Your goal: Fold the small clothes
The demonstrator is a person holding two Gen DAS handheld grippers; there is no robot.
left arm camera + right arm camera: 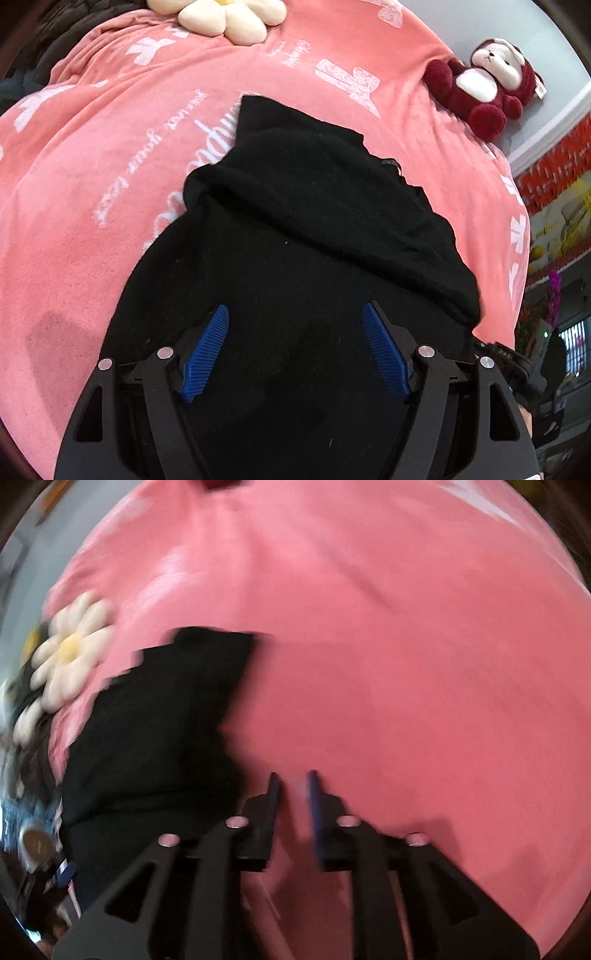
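A black garment (295,229) lies on a pink blanket (92,184), with one part folded over the rest. My left gripper (295,314) is open right above the near part of the garment, its blue pads (207,354) wide apart with black cloth between them. In the blurred right wrist view the garment (155,720) lies to the left. My right gripper (293,779) hovers over bare pink blanket (406,683) just right of the garment's edge, its fingers a narrow gap apart with nothing between them.
A cream flower-shaped plush (236,18) lies at the far edge of the blanket, also in the right wrist view (70,653). A dark red and white plush toy (484,85) sits at the far right. The blanket's edge drops off on the right.
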